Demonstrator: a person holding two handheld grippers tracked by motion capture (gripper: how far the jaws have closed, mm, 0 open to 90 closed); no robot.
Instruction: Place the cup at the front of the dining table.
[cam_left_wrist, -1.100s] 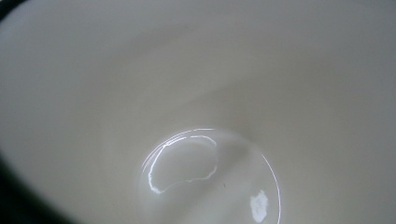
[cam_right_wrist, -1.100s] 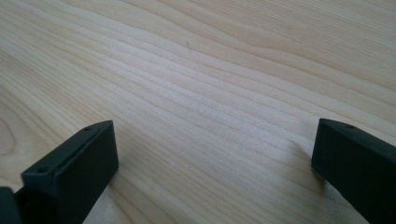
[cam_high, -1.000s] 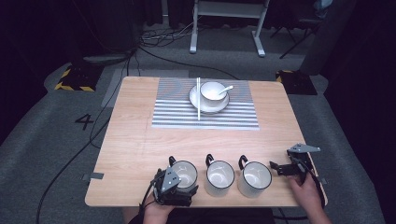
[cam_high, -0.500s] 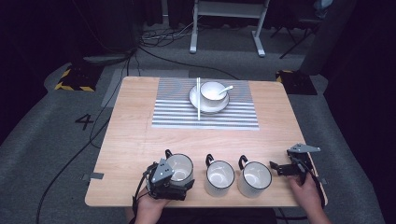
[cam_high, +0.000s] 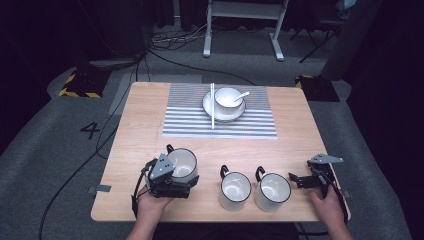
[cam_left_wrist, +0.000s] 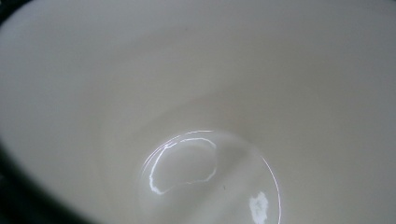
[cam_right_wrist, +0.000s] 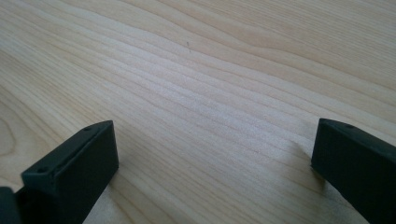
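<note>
High view: left tool (cam_high: 170, 180) grips the left mug (cam_high: 182, 165) at near-left bench (cam_high: 150, 115), seemingly mid-lift. Right tool (cam_right_wrist: 210, 172) rests spread, empty. Next move likely needs a clear set-down spot.

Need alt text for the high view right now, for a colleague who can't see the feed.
On a wooden table, the left gripper grips the leftmost of three white mugs near the front edge, while the right gripper rests open beside the rightmost mug. Farther back, a striped mat holds a bowl on a plate, with a spoon and chopsticks.
</note>
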